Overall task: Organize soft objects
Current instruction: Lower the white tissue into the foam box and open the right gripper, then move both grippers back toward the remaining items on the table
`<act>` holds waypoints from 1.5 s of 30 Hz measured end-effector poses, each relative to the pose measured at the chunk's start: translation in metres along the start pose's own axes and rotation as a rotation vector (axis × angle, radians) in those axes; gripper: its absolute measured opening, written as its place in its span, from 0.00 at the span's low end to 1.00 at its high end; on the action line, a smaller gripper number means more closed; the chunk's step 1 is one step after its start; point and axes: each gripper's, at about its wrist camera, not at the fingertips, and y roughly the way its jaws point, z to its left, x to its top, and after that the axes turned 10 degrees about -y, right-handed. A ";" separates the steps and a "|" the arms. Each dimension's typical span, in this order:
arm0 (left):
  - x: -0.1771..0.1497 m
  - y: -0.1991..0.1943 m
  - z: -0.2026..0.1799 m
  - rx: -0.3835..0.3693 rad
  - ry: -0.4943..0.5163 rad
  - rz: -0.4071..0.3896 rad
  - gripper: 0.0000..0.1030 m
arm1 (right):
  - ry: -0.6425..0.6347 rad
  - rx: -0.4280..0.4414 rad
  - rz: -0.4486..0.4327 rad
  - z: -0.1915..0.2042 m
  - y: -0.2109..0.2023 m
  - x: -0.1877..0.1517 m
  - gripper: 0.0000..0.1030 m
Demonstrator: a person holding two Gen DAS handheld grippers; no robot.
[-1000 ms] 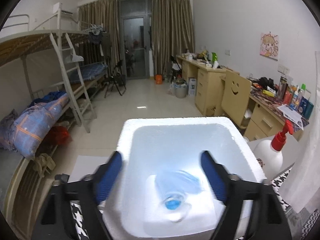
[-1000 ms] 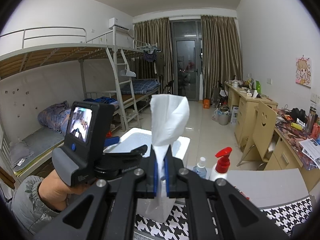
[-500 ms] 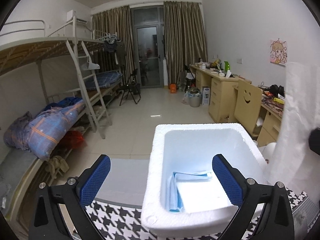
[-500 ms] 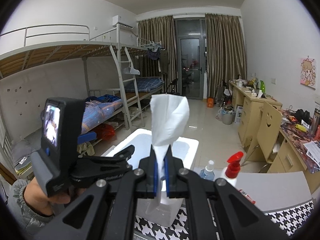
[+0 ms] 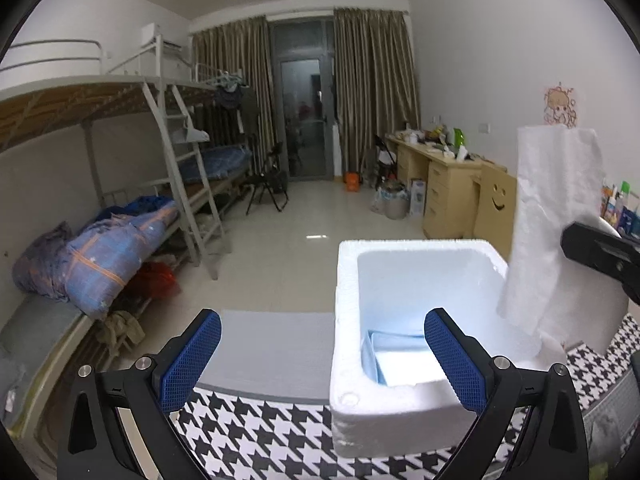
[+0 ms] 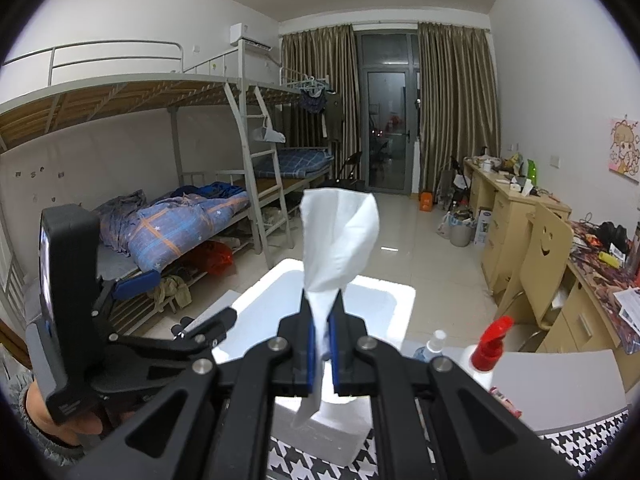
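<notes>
Now left tool (image 5: 322, 356) spread wide, shifted left of foam box (image 5: 346, 364); right tool (image 6: 322, 344) still pinching tissue (image 6: 340, 236).

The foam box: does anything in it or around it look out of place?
Nothing stands out. The foam box sits upright on the houndstooth cloth, with a folded blue cloth lying inside.

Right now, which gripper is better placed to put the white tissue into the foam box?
Right. The right gripper has its jaws shut on the white tissue, held above the foam box. The left gripper is open and holds nothing.
</notes>
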 end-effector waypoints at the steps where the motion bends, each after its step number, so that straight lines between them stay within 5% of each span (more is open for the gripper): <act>1: -0.002 -0.002 0.000 0.011 0.002 -0.007 0.99 | -0.001 -0.001 0.001 0.001 0.001 0.000 0.08; 13: -0.014 -0.007 0.026 0.018 -0.097 -0.002 0.99 | 0.011 0.022 0.049 0.001 0.026 -0.002 0.08; 30: -0.029 -0.032 0.028 -0.007 -0.093 -0.064 0.99 | 0.037 0.029 0.128 -0.002 0.049 -0.007 0.10; 32: -0.031 -0.030 0.029 -0.010 -0.096 -0.058 0.99 | 0.039 0.032 0.139 -0.002 0.052 -0.009 0.25; 34: -0.031 -0.028 0.030 -0.009 -0.098 -0.054 0.99 | 0.052 0.043 0.143 -0.003 0.053 -0.010 0.62; 45: -0.034 -0.030 0.032 -0.021 -0.106 -0.056 0.99 | 0.052 0.027 0.111 0.001 0.028 -0.011 0.66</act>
